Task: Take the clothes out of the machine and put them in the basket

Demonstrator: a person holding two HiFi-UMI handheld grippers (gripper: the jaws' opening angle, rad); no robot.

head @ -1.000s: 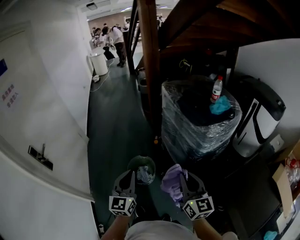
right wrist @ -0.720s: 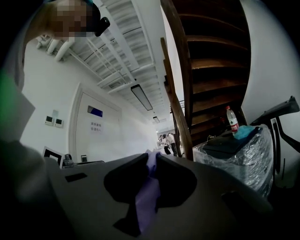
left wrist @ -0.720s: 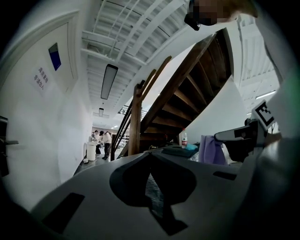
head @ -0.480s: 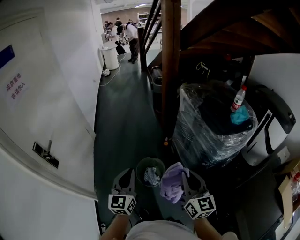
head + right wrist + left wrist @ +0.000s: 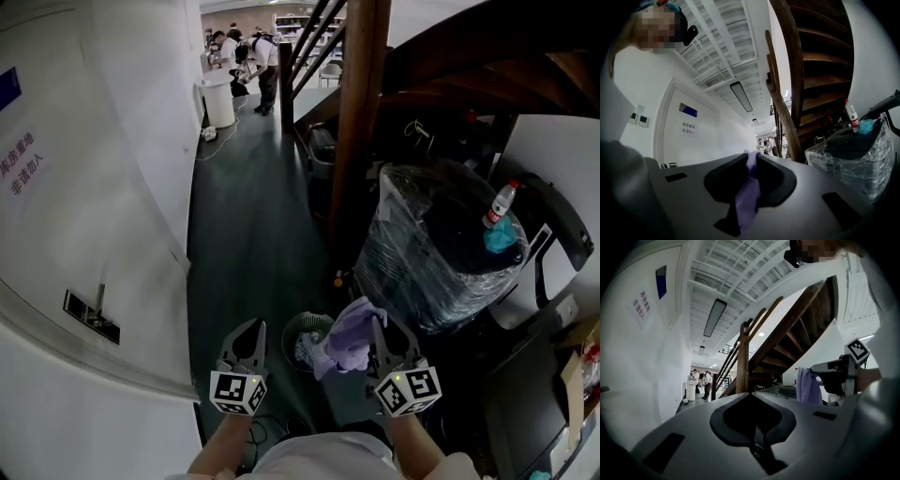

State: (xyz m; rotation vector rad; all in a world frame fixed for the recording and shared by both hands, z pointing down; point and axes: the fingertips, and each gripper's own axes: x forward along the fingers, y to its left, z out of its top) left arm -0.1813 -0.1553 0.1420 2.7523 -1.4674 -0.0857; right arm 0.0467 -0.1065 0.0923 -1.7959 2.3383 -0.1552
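Our right claw (image 5: 382,328) is clamped on a lavender cloth (image 5: 352,333). In the right gripper view the fabric is pinched between the two tips and hangs down through the gap behind them. Our left claw (image 5: 253,328) is pressed together with nothing in it, and its tips meet in the left gripper view. Both claws point level, side by side and apart from each other.

In the head view the lavender cloth shows over the right rim of a round dark basket (image 5: 287,330). The basket stands on the dark floor (image 5: 244,216) between the two claws, and some pale fabric (image 5: 305,347) already lies inside it.

To the right stands a bulky dark bundle (image 5: 422,272) wrapped in clear film, with a bottle (image 5: 502,202) and a teal rag (image 5: 500,236) on top. A wooden post (image 5: 361,122) rises beyond the basket, beneath the stairs. A white wall (image 5: 84,234) runs along our left. Far down the corridor we see people (image 5: 248,56) beside a white bin (image 5: 218,98).
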